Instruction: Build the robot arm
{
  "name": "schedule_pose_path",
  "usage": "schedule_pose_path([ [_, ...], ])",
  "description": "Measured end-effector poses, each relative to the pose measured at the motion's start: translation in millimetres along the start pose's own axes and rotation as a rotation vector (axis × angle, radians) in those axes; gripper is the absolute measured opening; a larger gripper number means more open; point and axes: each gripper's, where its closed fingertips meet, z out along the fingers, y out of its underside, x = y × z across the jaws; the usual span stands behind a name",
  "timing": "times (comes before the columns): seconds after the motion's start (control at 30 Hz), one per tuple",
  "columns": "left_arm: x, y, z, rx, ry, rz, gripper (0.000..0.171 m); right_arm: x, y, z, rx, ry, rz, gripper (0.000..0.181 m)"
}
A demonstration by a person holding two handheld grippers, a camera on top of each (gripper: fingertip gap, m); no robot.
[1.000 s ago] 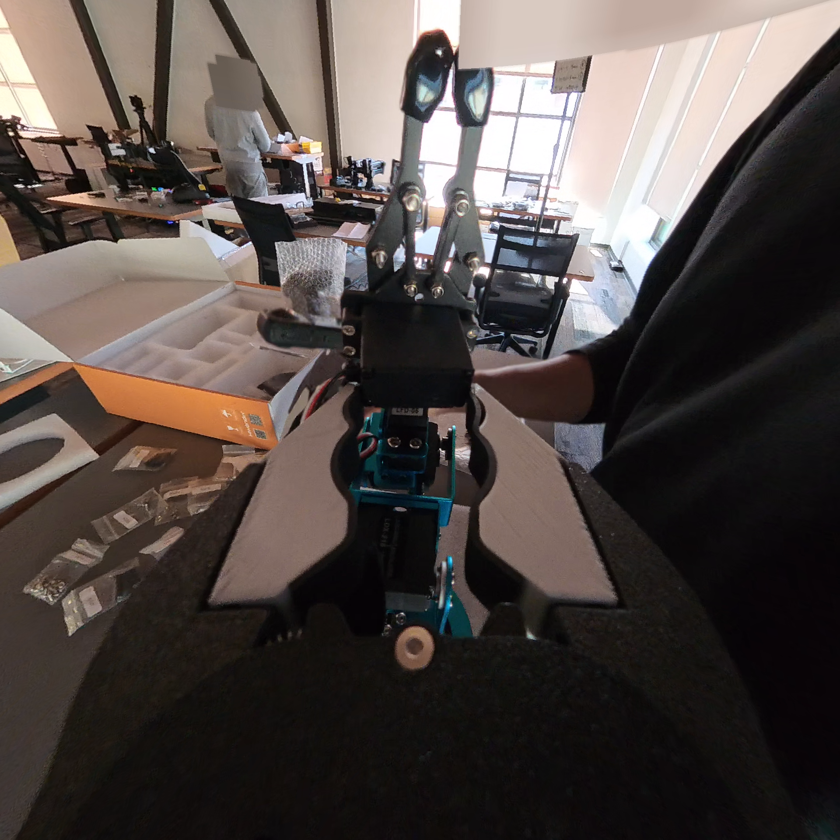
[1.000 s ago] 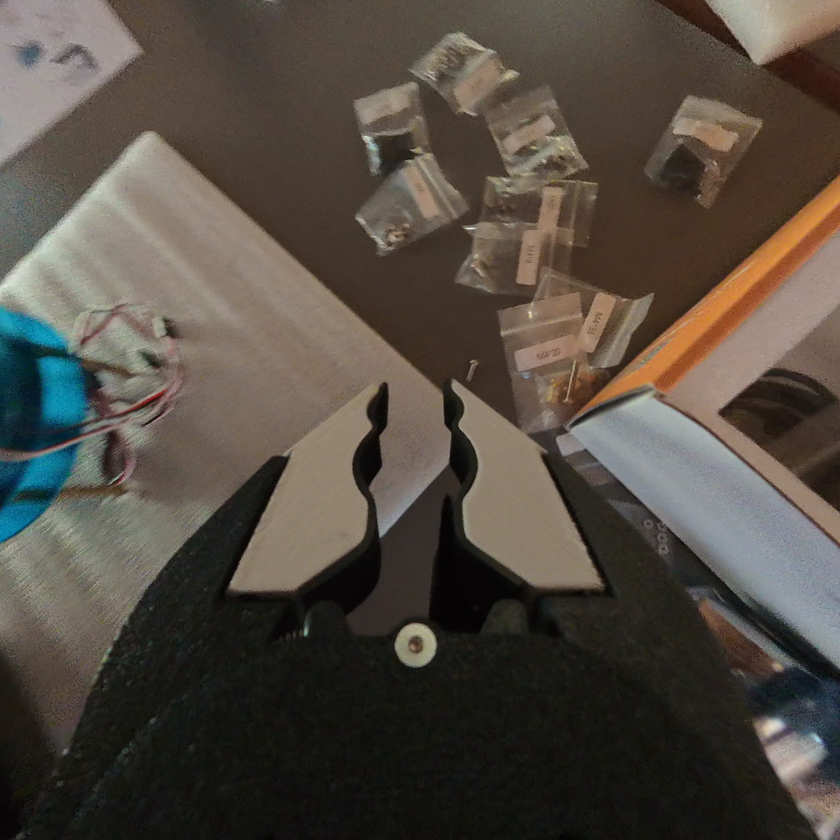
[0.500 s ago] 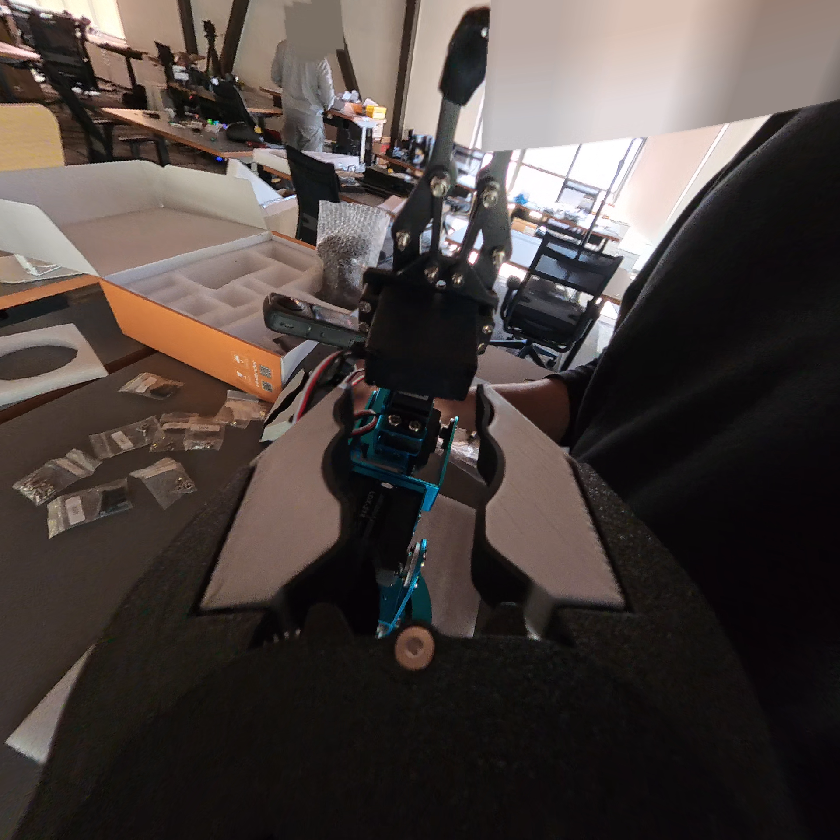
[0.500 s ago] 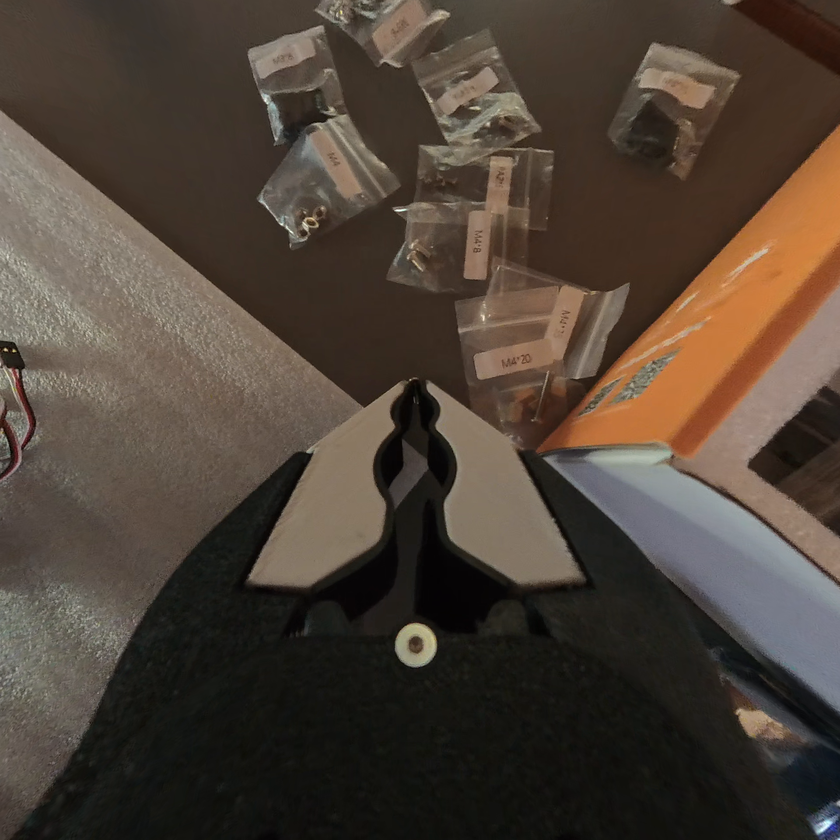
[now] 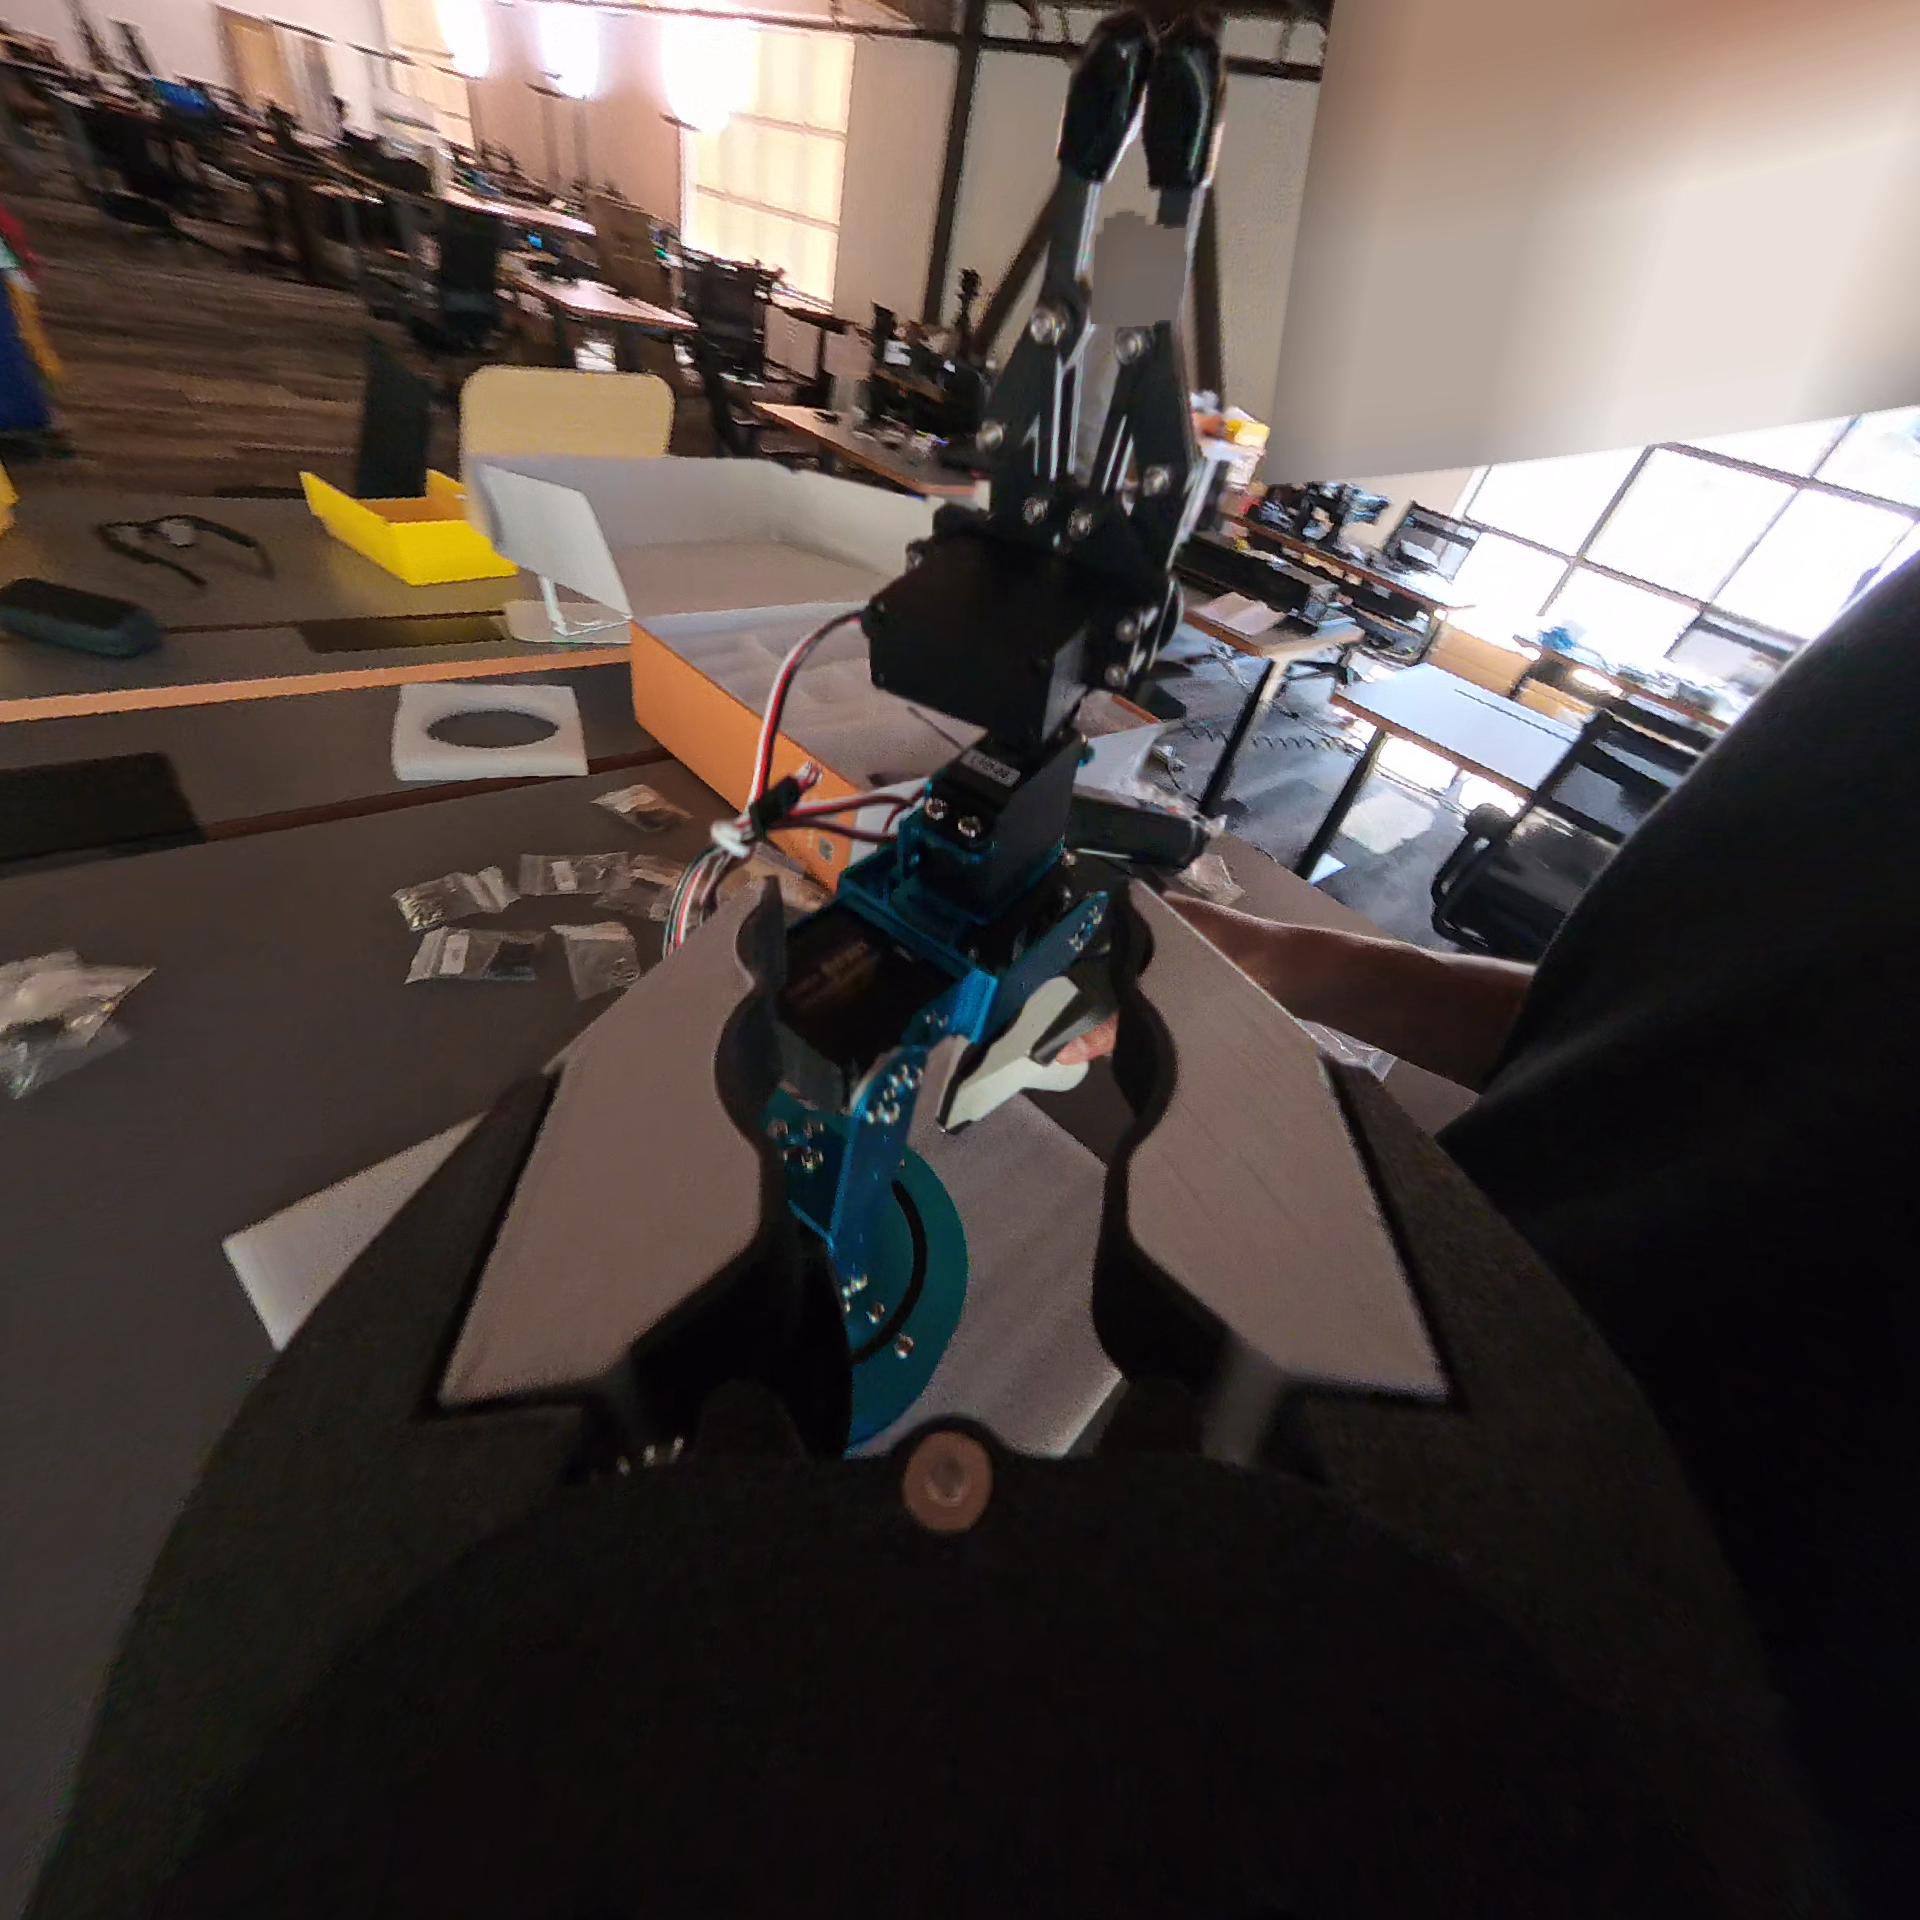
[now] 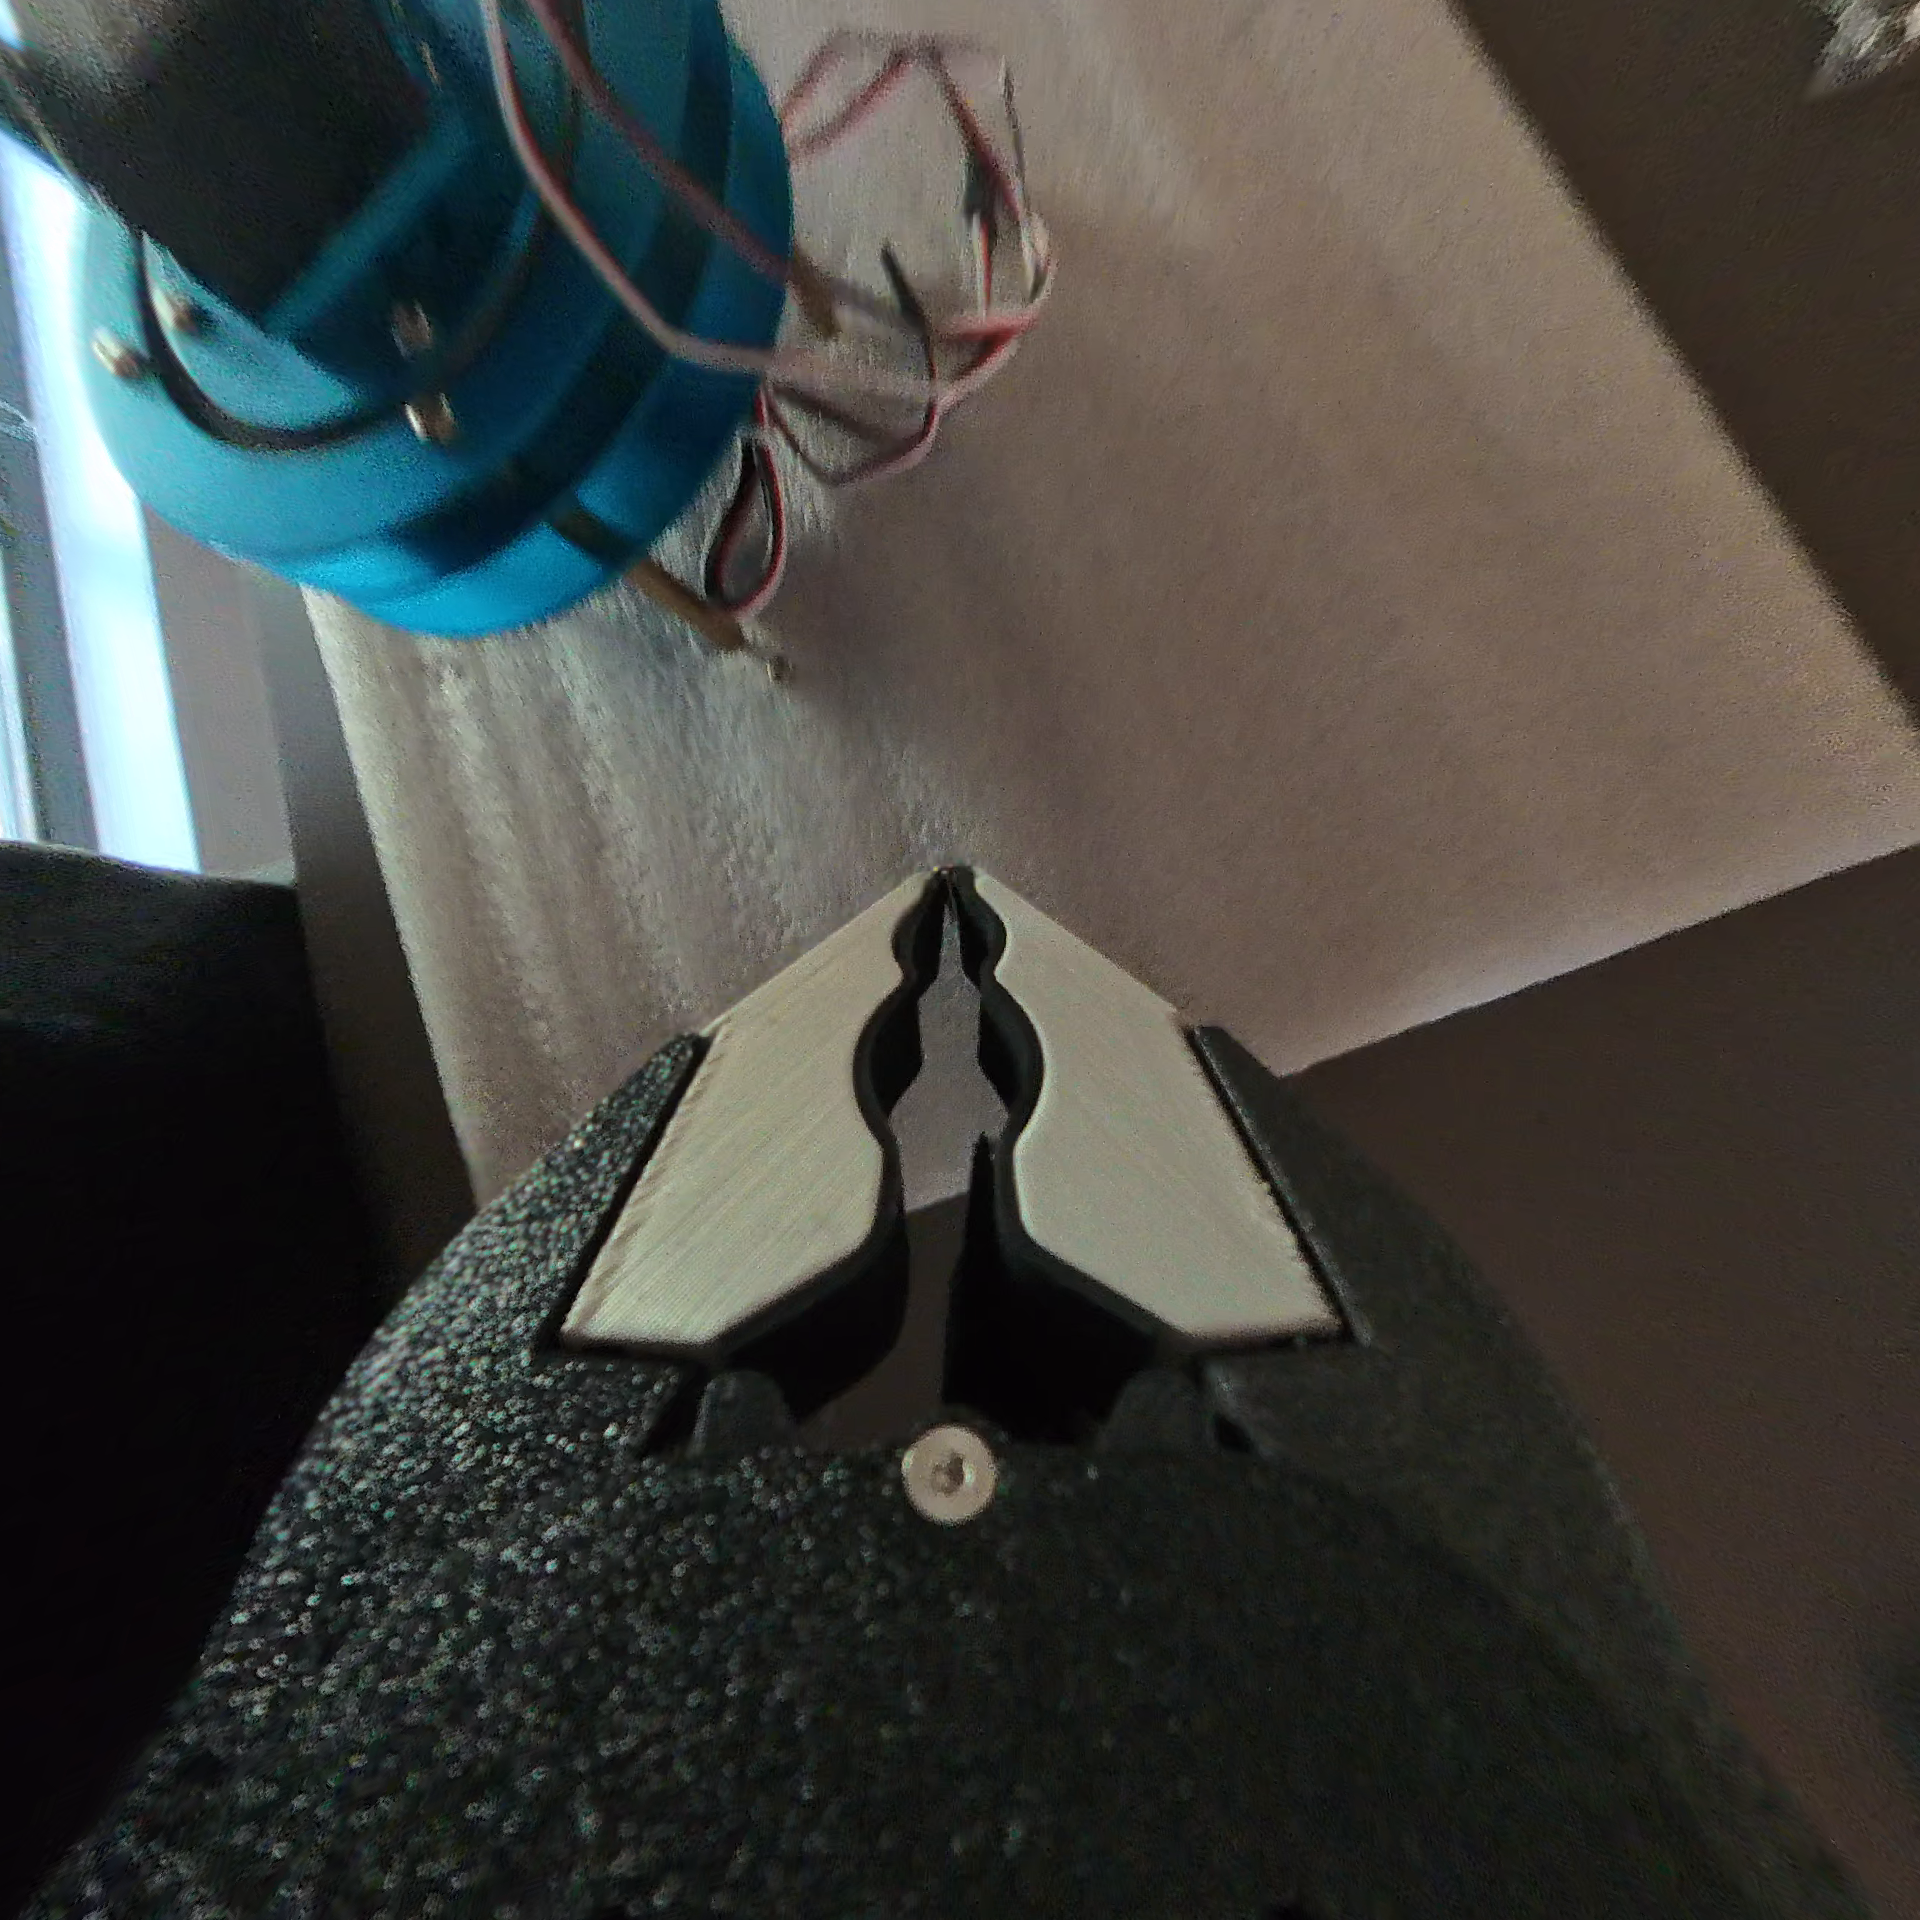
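Note:
My left gripper (image 5: 948, 920) is shut on a small blue and black robot arm (image 5: 997, 644), gripping its blue bracket just above the round base (image 5: 899, 1288) and holding it upright, claw at the top. My right gripper (image 6: 945, 878) is shut, tips together over the white foam sheet (image 6: 1299, 623). Whether anything tiny is pinched between the tips cannot be told. The arm's blue round base (image 6: 416, 343) hangs up and to the left of it, with loose servo wires (image 6: 914, 312) and a brass standoff (image 6: 707, 623). The right gripper's pale tip (image 5: 1003, 1065) shows beside the bracket.
An open orange box (image 5: 717, 717) with a white insert stands behind the arm. Several small clear part bags (image 5: 520, 935) lie on the dark table. A white foam piece with a round hole (image 5: 488, 727) and a yellow tray (image 5: 405, 530) sit farther back. A person's forearm (image 5: 1351, 977) is at the right. About 30 cm separates my left fingertips from my right.
My right gripper closed where a small screw lay by the part bags, then moved across to the foam sheet under the blue base. My left gripper turned the robot arm, swinging its view left.

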Motion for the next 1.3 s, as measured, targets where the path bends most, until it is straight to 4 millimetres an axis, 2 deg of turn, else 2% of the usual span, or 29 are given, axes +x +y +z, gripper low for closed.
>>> schedule_pose_path([
  [0.07,4.1,7.0,-9.3,0.01,-0.043,-0.014,0.06,-5.5,7.7,0.9,0.007,-0.013,-0.004,0.009],
  [0.13,7.2,15.7,-17.0,0.001,-0.078,-0.035,0.061,-14.4,17.6,-5.5,-0.018,-0.065,-0.002,0.014],
  [0.2,12.8,24.0,-24.4,-0.016,-0.088,-0.061,0.06,-18.1,22.1,-14.8,-0.048,-0.085,-0.072,0.016],
  [0.3,19.6,37.6,-35.4,-0.041,-0.098,-0.076,0.06,-12.0,17.2,-22.6,-0.08,-0.103,-0.289,0.019],
  [0.33,21.9,42.8,-38.6,-0.047,-0.098,-0.079,0.061,-12.7,16.4,-22.1,-0.093,-0.144,-0.366,0.02],
  [0.4,25.9,52.0,-43.0,-0.042,-0.094,-0.105,0.06,-2.1,11.6,-18.9,-0.109,-0.15,-0.503,0.019],
  [0.5,37.5,65.1,-43.4,-0.033,-0.083,-0.168,0.06,-10.9,1.2,-12.0,-0.089,-0.285,-0.531,0.017],
  [0.57,47.9,71.4,-41.3,-0.008,-0.113,-0.179,0.06,-15.4,4.3,-7.3,-0.096,-0.367,-0.532,0.022],
  [0.77,86.8,92.9,-18.0,0.044,-0.219,-0.214,0.06,-14.0,19.6,-10.7,-0.188,-0.508,-0.636,0.023],
  [0.93,121.8,115.0,11.2,0.03,-0.285,-0.214,0.059,-10.2,15.5,-26.3,-0.166,-0.535,-0.735,0.02],
  [1.03,133.8,130.1,27.6,0.007,-0.313,-0.241,0.059,-6.8,4.8,-19.7,-0.092,-0.512,-0.822,0.02],
  [1.17,146.4,137.8,44.2,0.001,-0.34,-0.256,0.059,2.0,18.3,-13.6,-0.196,-0.564,-0.814,0.02],
  [1.3,153.7,141.4,57.1,-0.008,-0.353,-0.259,0.059,5.8,21.3,-15.0,-0.154,-0.563,-0.885,0.015],
])
